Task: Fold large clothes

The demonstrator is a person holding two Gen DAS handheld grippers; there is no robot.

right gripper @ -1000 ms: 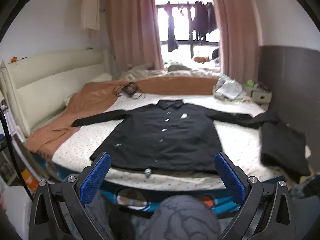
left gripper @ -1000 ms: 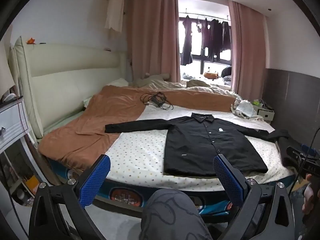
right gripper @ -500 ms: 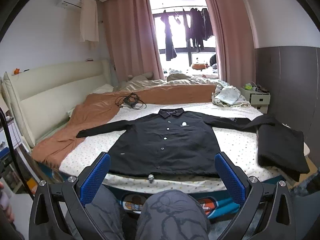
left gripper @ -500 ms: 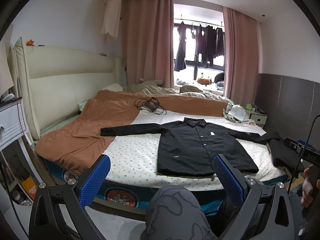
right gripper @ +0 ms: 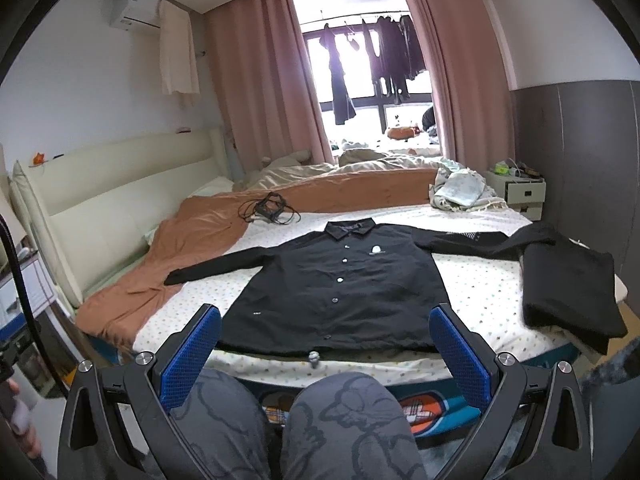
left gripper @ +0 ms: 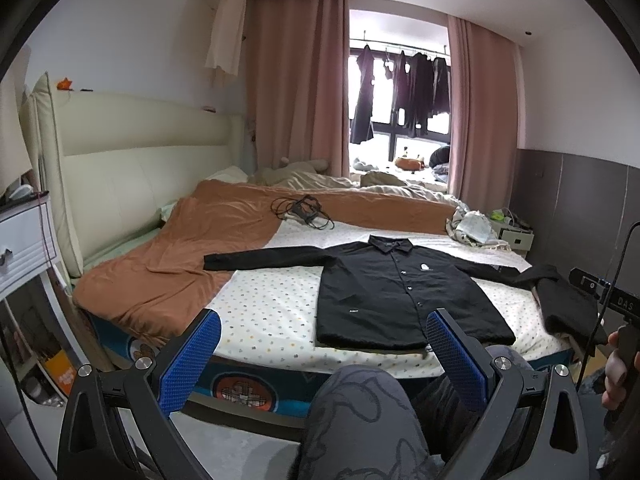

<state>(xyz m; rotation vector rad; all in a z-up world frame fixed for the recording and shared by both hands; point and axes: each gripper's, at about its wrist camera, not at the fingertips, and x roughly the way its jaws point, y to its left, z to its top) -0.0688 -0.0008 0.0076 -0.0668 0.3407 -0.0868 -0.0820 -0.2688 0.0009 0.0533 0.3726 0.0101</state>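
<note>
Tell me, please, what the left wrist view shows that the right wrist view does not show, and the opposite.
Only the left wrist view shows the white drawer unit beside the headboard, and the other handheld device at its right edge.

Only the right wrist view shows the whole folded dark garment at the bed's right edge, and both knees of the person.

Both show the black jacket lying flat, buttoned, sleeves spread, the orange blanket, the black cable bundle, and open grippers: left gripper, right gripper.
</note>
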